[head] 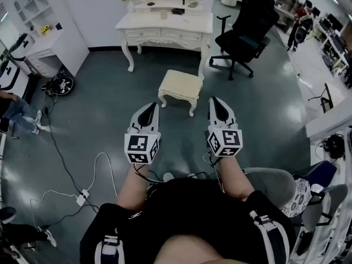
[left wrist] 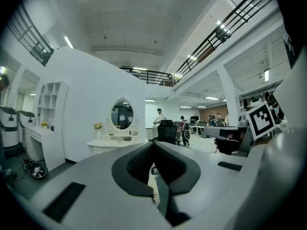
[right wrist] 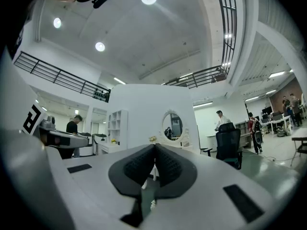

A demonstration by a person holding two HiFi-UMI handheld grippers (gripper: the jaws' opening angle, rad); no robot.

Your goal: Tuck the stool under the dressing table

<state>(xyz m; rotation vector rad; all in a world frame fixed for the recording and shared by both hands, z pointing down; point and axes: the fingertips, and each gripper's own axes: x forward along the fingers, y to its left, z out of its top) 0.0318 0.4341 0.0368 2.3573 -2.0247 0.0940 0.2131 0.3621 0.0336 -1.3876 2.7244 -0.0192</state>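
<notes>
The jaws of the left gripper (left wrist: 153,143) and the right gripper (right wrist: 154,146) are clenched, with nothing held between them. The stool (head: 180,86) is seen on the floor just ahead of the jaw tips, between the two grippers. Beyond it the dressing table (head: 165,22) is set against the wall, with a black office chair (head: 246,29) placed to its right.

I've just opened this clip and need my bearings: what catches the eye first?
A cream stool stands alone on the dark floor, out in front of the white dressing table, with a black office chair to the table's right. Nearer the camera, the left gripper and right gripper point toward the stool, both shut and empty.
</notes>
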